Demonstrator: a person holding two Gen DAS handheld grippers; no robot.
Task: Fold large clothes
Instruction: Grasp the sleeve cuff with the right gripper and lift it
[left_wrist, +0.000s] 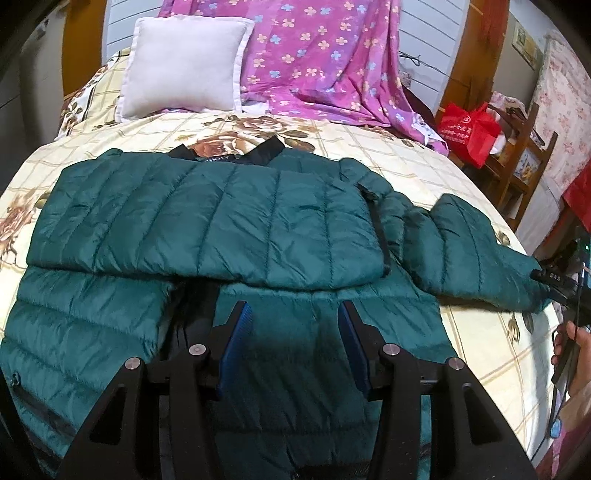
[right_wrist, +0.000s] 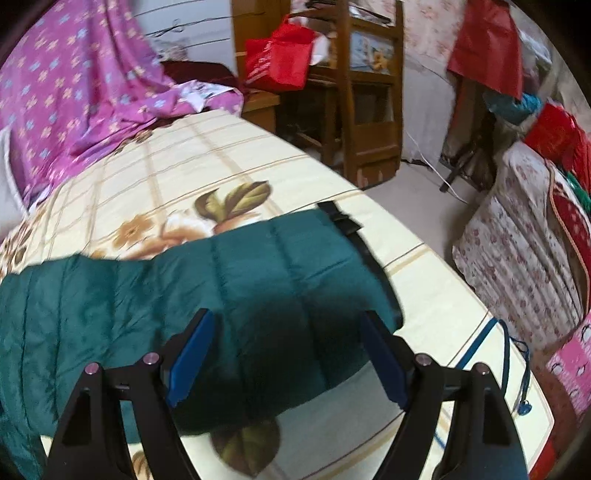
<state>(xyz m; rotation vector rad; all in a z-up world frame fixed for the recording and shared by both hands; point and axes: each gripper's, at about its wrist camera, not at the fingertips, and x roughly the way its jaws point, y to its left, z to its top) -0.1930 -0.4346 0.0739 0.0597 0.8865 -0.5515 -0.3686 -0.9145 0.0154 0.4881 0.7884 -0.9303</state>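
In the left wrist view, a green quilted jacket (left_wrist: 207, 221) lay spread across a bed (left_wrist: 369, 147) covered in a cream floral sheet, one sleeve folded across its chest and the other sleeve (left_wrist: 469, 251) stretched out to the side. The left gripper (left_wrist: 295, 317) hung over the jacket's lower part with its blue-padded jaws spread apart and nothing between them. At the far edge of this view the right gripper (left_wrist: 561, 280) sat at the cuff of the outstretched sleeve. A white pillow (left_wrist: 184, 62) and a purple flowered blanket (left_wrist: 317, 55) lay at the head of the bed. In the right wrist view, the right gripper (right_wrist: 288, 332) was wide apart above the sleeve (right_wrist: 221, 295), gripping nothing. A red bag (right_wrist: 280, 62) sat beside a wooden chair (right_wrist: 369, 92) beyond the bed.
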